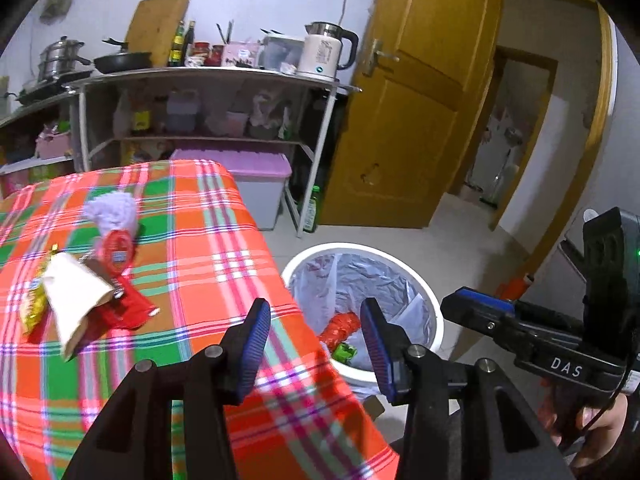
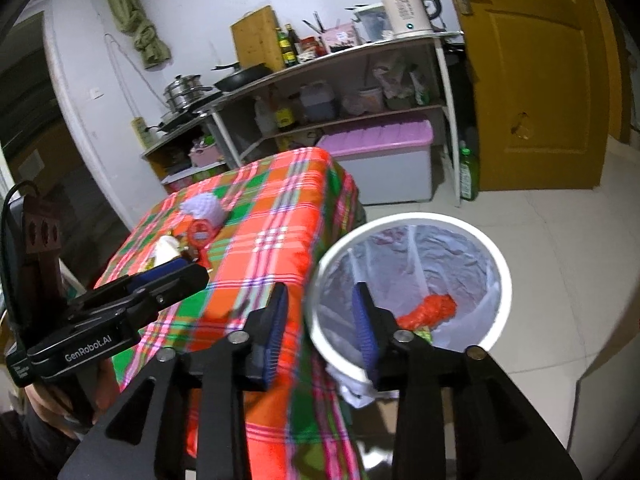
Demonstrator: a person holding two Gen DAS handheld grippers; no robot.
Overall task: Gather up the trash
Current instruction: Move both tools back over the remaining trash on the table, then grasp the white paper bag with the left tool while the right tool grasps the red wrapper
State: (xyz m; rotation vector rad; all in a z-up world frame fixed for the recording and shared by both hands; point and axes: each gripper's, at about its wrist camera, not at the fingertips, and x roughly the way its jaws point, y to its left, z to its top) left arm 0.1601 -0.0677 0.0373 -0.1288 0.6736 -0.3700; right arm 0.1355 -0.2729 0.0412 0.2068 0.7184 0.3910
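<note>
A: What fills the frames?

B: The biggest thing is the table, draped in an orange, green and white plaid cloth. It takes the lower left of the left wrist view and the centre of the right wrist view. Behind it, across the top of both views, stands a metal shelf rack with a white kettle, and a yellow door to the right of it.

A: And the bin?

B: A white trash bin with a clear liner sits on the floor just beside the table's right edge, lower centre-right in the left wrist view. Inside it lies a red wrapper with something green just below it.

A: Where is the trash that remains?

B: In a pile on the table, at the left of the left wrist view: a tan paper bag lying over a flat red packet, a yellow wrapper at its left, a round red lid above, and a crumpled white tissue furthest back.

A: The fingers?

B: The left gripper has its blue-padded fingers spread apart, holding nothing, over the table's edge and the bin. The right gripper is the same: fingers spread, empty, framing the near rim of the bin at the bottom centre of its own view.
</note>
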